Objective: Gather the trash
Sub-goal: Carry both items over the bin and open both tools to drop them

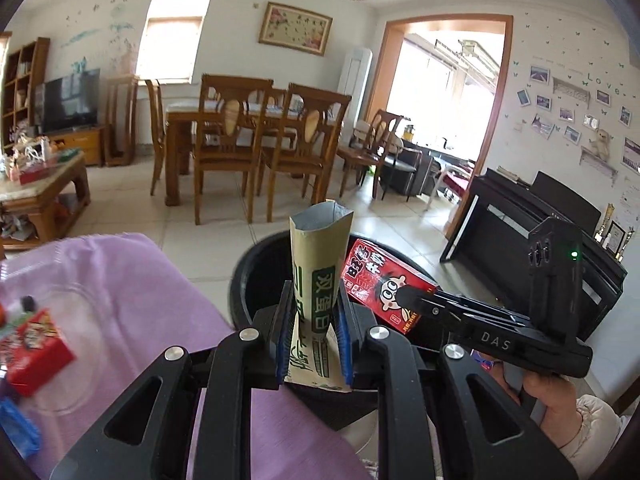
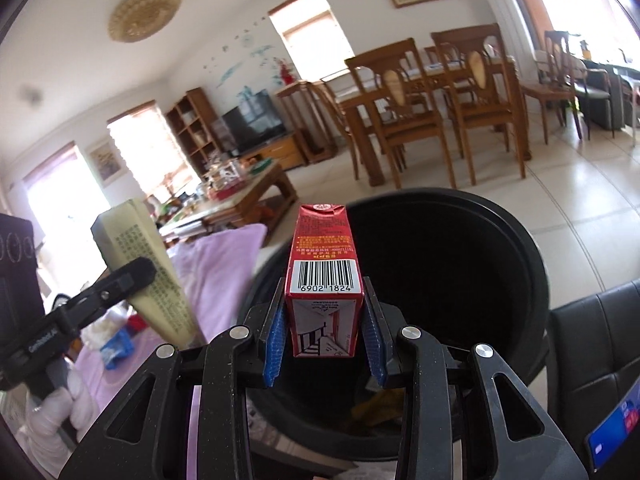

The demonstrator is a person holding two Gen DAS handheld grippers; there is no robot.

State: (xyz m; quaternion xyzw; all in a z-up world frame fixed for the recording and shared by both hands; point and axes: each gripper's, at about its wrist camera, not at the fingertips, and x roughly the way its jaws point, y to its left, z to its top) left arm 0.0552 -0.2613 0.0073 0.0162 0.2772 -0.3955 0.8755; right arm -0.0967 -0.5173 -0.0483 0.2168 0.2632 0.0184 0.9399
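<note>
Left gripper point(image 1: 313, 320): jaws closed narrow on a tan snack wrapper point(image 1: 318, 264), torn end up, held over the near rim of the black bin point(image 1: 256, 264). Green panel on the wrapper carries Chinese characters, seen inverted; fine print on its back is too small to read.

Right gripper point(image 2: 323, 330): blue pads pressed on a red milk carton point(image 2: 322, 280), poised over the bin point(image 2: 520, 248) mouth. Carton front shows a cartoon child's face with yellow Chinese lettering; the underside bears a barcode with digits "6902 1824". Gripper bodies read "DAS" on the right one and, less clearly, "GenRobot.AI" on the left.

Progress, as judged: both pieces carried to the bin, neither released; some yellowish refuse already lies at the bottom. Left to collect: a red packet point(image 1: 34, 352) and a blue scrap point(image 1: 18, 428) on the purple cloth point(image 1: 132, 280) at near left.
</note>
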